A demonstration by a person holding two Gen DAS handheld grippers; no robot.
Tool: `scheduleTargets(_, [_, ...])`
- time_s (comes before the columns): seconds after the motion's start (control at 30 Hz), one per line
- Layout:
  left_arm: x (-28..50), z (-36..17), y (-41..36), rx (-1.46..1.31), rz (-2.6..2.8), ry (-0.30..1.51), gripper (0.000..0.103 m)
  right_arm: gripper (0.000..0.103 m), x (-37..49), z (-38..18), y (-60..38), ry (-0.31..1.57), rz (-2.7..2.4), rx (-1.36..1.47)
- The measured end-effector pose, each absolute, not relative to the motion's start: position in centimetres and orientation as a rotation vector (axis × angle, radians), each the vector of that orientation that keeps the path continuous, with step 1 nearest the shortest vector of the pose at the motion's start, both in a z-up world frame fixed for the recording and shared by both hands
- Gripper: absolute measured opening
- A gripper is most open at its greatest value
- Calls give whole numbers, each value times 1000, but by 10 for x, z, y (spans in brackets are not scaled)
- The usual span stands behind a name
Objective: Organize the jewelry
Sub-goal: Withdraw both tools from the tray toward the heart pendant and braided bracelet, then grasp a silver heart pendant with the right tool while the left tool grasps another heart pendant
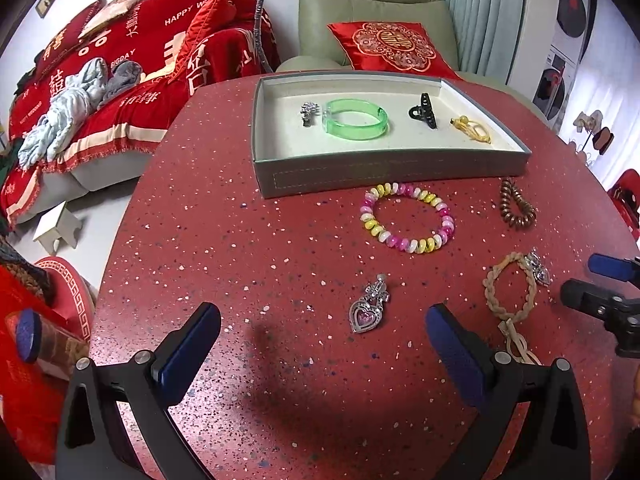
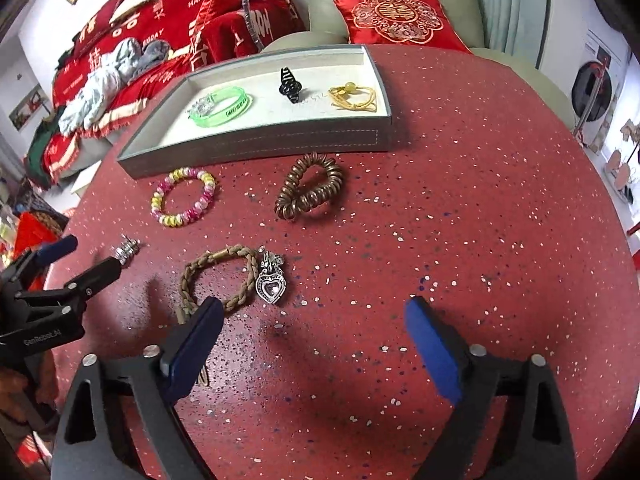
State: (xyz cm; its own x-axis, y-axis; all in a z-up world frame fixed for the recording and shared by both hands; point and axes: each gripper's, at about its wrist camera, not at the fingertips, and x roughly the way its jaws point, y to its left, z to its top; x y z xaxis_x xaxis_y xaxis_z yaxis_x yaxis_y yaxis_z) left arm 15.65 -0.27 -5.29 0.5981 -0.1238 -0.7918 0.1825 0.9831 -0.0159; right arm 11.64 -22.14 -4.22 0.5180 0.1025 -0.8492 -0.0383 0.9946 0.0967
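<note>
A grey tray (image 1: 392, 174) (image 2: 256, 142) at the table's far side holds a green bangle (image 1: 355, 119) (image 2: 222, 106), a silver brooch (image 1: 309, 113), a black claw clip (image 1: 424, 111) (image 2: 289, 83) and a yellow cord (image 1: 473, 128) (image 2: 354, 96). On the table lie a pink-yellow bead bracelet (image 1: 407, 217) (image 2: 183, 196), a brown spiral tie (image 1: 517, 208) (image 2: 309, 192), a braided bracelet (image 1: 510, 290) (image 2: 218, 276) and two silver heart pendants (image 1: 369, 305) (image 2: 271, 280). My left gripper (image 1: 322, 336) is open just short of one pendant. My right gripper (image 2: 314, 338) is open near the braided bracelet.
The round red speckled table (image 1: 240, 240) has a green armchair with a red cushion (image 1: 394, 46) behind it and a sofa under a red blanket (image 1: 120, 80) to the left. A small white stool (image 1: 56, 226) stands on the floor.
</note>
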Motion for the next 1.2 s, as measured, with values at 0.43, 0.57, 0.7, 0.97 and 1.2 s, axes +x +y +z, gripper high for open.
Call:
scheduleTargets(0.43, [161,-53,-13,100,-194,918,103,55,126,-52,-197,1017,92,-65])
scheduleTargets(0.57, [164,-56,-17,114,-198,928,93,40,128,-51,-191,1008,101,-75])
scheduleTargets(0.7, [165,-58,-19,121,-202,939,85,36,130,-50,-185,1004,111,-89])
scheduleTargets(0.97, [166,-57,-18,111,-207,937,73,19,129,-49,-177,1005,134,-94])
scheduleTargets(1.2, [166,-56,-16,97,-213,932,54,19,124,-38,-183,983,140,-51])
